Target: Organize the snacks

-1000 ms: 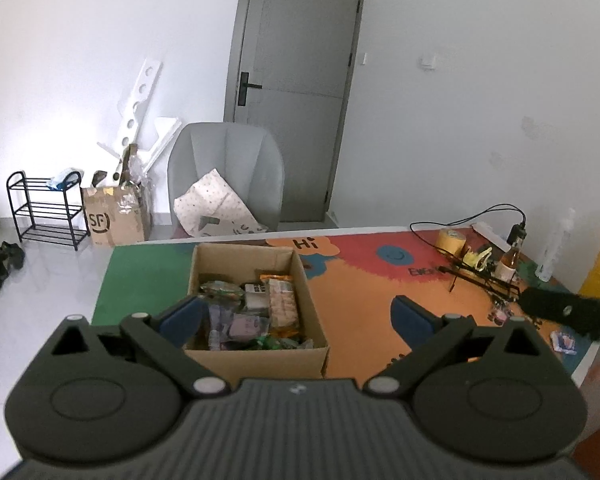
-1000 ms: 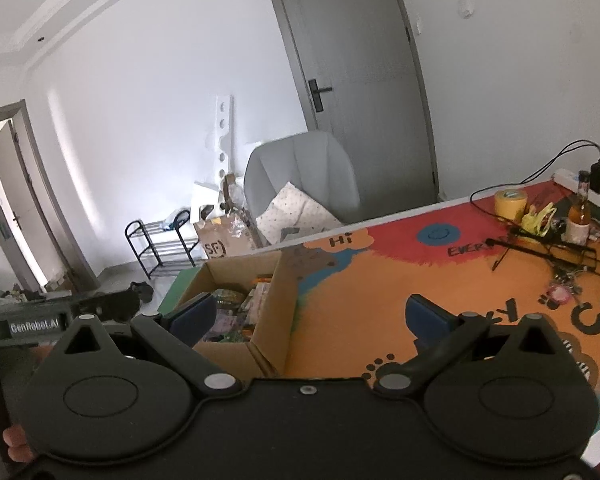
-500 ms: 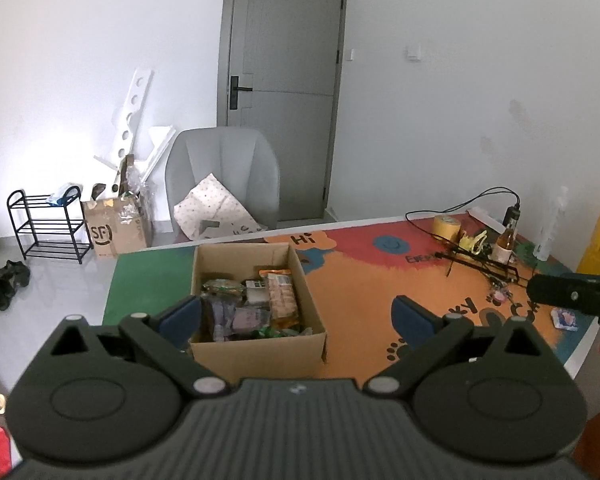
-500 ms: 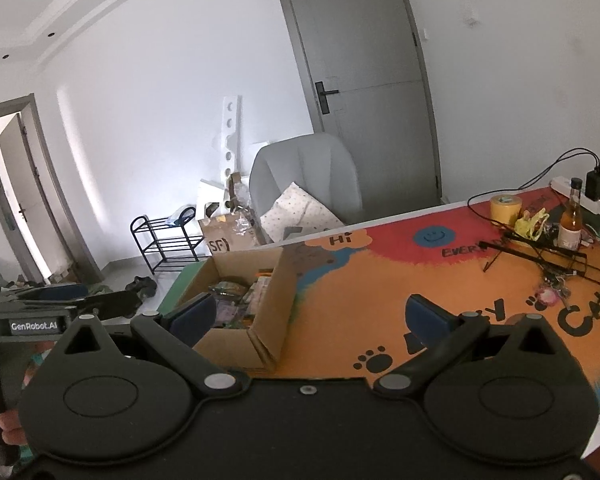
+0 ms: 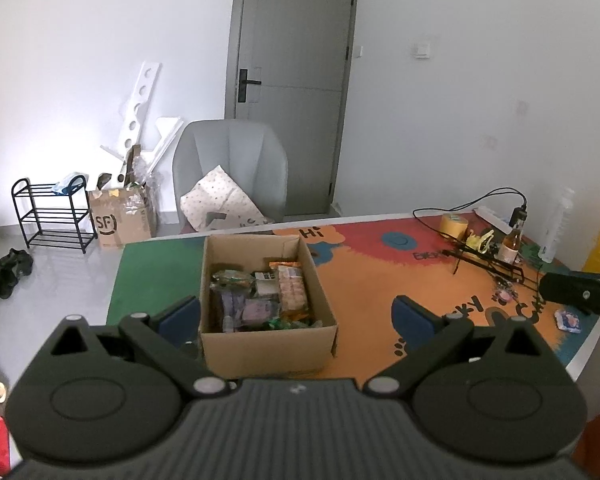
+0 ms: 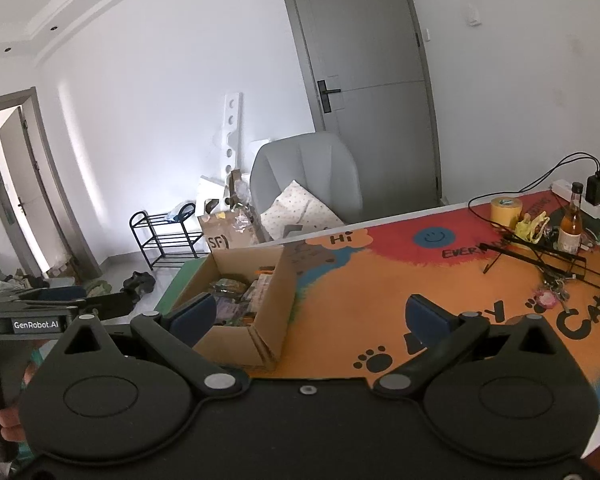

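The left gripper hangs above the near edge of the desk with its jaws spread wide and nothing between them; its blue pads sit well apart, one at the left flank of the cardboard box, the other over the orange part of the mat. The right gripper is likewise spread wide and holds nothing, its pads apart above the mat, with the box's near right corner showing between them.

The cardboard box stands open on the colourful mat, toward the desk's left half, where green meets orange. Inside it lie the snacks: several packets packed together, among them an orange-brown pack along the right wall and purple and green wrappers nearer the front. What each packet holds is too small to tell.

Toward the far right of the desk stand a roll of yellow tape, a small bottle with amber liquid, a black wire rack and a power strip with a black cable. A small wrapped item lies alone near the right edge.

Behind the desk are a grey chair with a dotted cushion, a brown carton on the floor, a black shoe rack and a grey door.
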Demonstrator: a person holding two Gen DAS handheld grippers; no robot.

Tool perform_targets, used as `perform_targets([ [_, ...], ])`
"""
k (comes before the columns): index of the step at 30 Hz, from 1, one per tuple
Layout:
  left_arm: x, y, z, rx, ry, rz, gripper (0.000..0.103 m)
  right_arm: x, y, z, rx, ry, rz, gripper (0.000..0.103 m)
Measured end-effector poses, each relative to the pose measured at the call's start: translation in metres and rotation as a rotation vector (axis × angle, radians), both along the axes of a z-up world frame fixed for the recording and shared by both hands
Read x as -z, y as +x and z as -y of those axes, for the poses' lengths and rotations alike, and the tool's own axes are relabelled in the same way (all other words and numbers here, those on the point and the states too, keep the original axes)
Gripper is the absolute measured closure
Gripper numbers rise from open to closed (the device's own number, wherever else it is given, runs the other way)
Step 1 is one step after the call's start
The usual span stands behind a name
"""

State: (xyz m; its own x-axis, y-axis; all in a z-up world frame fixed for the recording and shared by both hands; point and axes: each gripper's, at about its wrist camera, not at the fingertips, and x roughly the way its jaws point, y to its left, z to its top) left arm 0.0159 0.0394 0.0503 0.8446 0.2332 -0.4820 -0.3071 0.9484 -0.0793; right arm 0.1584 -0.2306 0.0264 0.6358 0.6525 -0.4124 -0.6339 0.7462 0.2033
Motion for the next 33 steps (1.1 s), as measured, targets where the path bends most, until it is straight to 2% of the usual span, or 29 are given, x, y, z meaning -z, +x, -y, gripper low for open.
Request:
perform_targets([
  [33, 0.0011, 0.0003, 0.0035, 0.006, 0.004, -0.003, 0.002, 0.0001, -0.0031, -0.0066, -0.01, -0.034, 0.001, 0.0],
])
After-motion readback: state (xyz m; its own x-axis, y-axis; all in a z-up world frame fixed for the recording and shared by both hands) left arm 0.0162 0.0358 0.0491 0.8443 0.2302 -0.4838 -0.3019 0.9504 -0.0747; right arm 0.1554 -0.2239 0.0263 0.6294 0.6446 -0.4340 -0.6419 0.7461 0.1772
